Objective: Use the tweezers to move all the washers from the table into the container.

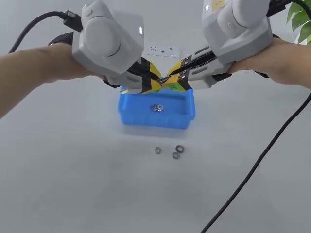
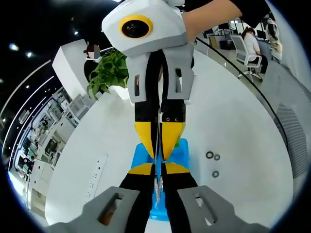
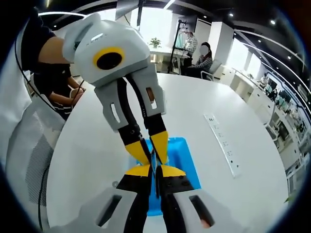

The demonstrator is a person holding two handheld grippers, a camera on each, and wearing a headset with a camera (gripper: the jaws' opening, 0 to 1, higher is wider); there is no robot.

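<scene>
You have two grippers meeting tip to tip above the one blue container (image 1: 155,120): your left gripper (image 1: 151,83) comes in from the left of the head view, your right gripper (image 1: 175,80) from the right. One pair of tweezers (image 2: 157,185) runs between them. In the left gripper view, your left jaws are pressed almost together, pinching the thin metal strip. The right gripper's yellow-tipped jaws are closed on its far end in the same way. Three loose washers (image 1: 176,155) lie on the table (image 1: 73,189) just in front of the container, near each other but apart. The same three show in the left gripper view, to the right of the jaws. Inside the container sits a small cluster of washers (image 1: 156,108), bunched too tightly for you to count.
</scene>
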